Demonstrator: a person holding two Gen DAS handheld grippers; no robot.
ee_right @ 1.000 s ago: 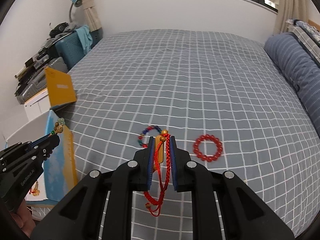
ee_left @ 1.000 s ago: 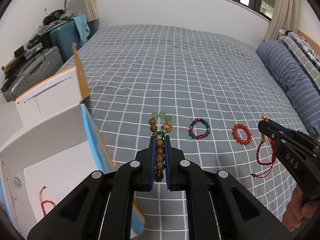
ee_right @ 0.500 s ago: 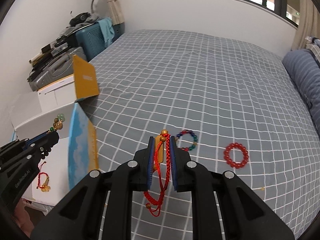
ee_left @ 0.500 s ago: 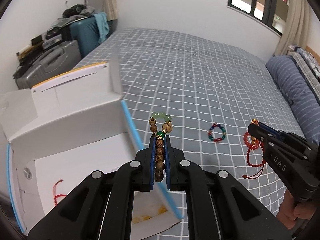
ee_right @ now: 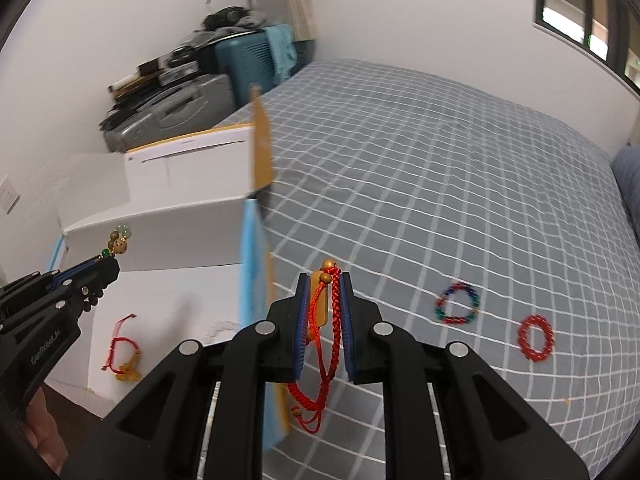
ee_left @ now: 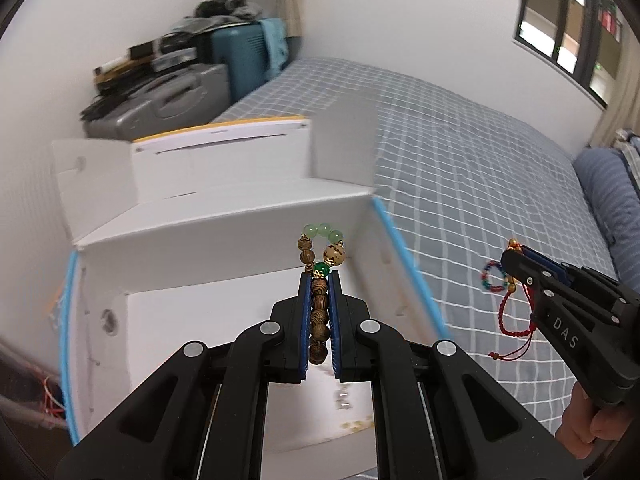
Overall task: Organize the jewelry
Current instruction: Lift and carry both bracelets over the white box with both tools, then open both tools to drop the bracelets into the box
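Grey checked bedspread (ee_right: 420, 168) covers the bed; a white carton (ee_left: 224, 248) with blue edging stands open at its side. My left gripper (ee_left: 319, 276) is clamped on the wooden bead bracelet (ee_left: 318, 312); its green beads loop out past the fingertips, over the carton's open top. My right gripper (ee_right: 325, 280) is clamped on the red cord bracelet (ee_right: 336, 320), its amber charm pressed against the left pad and loose cord ends hanging below the jaws, above the bedspread just beside the carton's blue wall.

Inside the carton, at 8 o'clock in the right wrist view, another red cord bracelet (ee_right: 122, 350) lies on the white floor. On the bedspread at 3 o'clock lie a multicolour bead ring (ee_right: 458, 308) and, just beside it further right, a red bead ring (ee_right: 536, 338). Suitcases (ee_right: 176, 112) are stacked by the wall at 11 o'clock.
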